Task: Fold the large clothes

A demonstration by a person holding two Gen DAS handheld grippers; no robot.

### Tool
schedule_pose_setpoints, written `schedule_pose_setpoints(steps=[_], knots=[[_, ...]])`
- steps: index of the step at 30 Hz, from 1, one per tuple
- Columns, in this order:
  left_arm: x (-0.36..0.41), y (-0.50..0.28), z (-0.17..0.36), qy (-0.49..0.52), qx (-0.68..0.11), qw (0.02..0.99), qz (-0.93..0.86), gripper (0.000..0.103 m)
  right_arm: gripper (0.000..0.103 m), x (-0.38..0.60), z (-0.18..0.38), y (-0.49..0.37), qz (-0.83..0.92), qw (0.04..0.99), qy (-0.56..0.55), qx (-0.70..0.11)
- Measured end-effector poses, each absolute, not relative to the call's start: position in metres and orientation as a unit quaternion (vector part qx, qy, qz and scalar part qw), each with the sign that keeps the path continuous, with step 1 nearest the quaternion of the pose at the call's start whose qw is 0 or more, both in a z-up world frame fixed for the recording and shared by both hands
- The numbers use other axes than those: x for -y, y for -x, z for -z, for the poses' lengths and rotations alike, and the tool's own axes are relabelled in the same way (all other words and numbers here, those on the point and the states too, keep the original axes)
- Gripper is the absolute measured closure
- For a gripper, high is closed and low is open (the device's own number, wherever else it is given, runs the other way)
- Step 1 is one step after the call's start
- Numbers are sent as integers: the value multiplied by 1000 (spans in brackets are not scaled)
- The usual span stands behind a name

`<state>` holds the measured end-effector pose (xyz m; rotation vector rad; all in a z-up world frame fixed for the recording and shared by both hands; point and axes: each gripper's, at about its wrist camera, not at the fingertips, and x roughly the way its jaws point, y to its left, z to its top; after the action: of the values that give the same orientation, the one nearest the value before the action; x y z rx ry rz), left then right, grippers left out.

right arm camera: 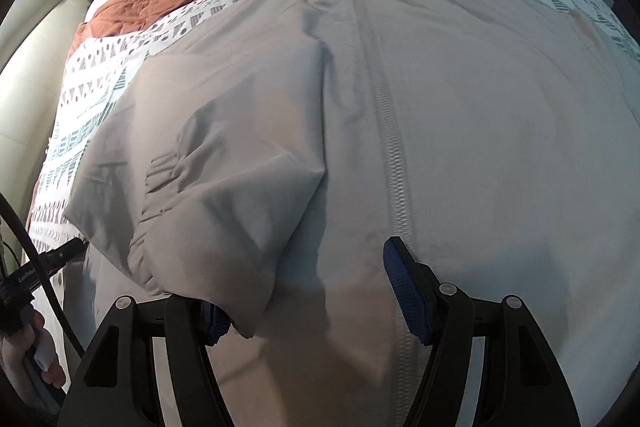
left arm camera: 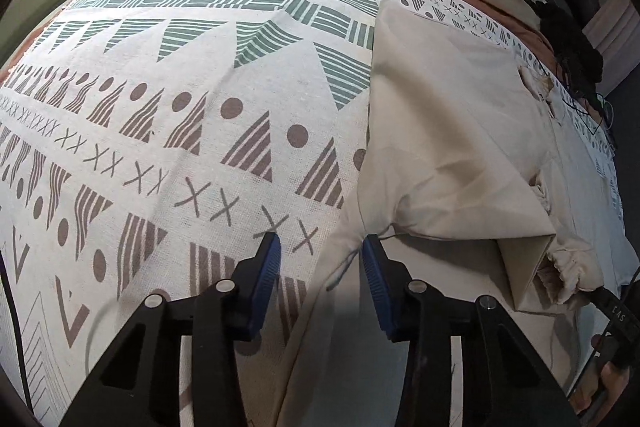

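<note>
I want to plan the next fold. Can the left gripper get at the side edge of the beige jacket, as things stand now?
Probably yes. The left gripper hangs just above the jacket's side edge, jaws apart, one on each side of it. Nothing lies between the pads and the cloth; only the patterned sheet lies beneath.

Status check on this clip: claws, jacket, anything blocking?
Left claw open, straddling jacket edge, not pinched. Right claw open over folded sleeve, beside zipper. Jacket flat on patterned cloth. Nothing blocking.
</note>
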<state>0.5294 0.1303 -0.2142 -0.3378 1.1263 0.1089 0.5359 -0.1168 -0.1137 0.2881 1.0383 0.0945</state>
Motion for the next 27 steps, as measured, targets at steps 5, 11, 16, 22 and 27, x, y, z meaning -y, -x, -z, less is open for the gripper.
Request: schedule_pose_setpoints(steps=[5, 11, 16, 22, 27], knots=[[-137, -533, 214, 152, -526, 834, -63, 60, 39, 143, 115, -538, -35, 848, -189, -494], [-153, -532, 210, 147, -512, 840, -106, 60, 39, 196, 125, -529, 7, 830, -299, -470], [-174, -530, 216, 183, -512, 831, -115, 60, 39, 239, 130, -517, 54, 809, -384, -442], [-171, -527, 194, 245, -491, 835, -55, 60, 39, 221, 132, -529, 3, 811, -373, -451], [-129, -524, 171, 185, -496, 849, -1, 59, 39, 211, 135, -551, -44, 816, -351, -458]])
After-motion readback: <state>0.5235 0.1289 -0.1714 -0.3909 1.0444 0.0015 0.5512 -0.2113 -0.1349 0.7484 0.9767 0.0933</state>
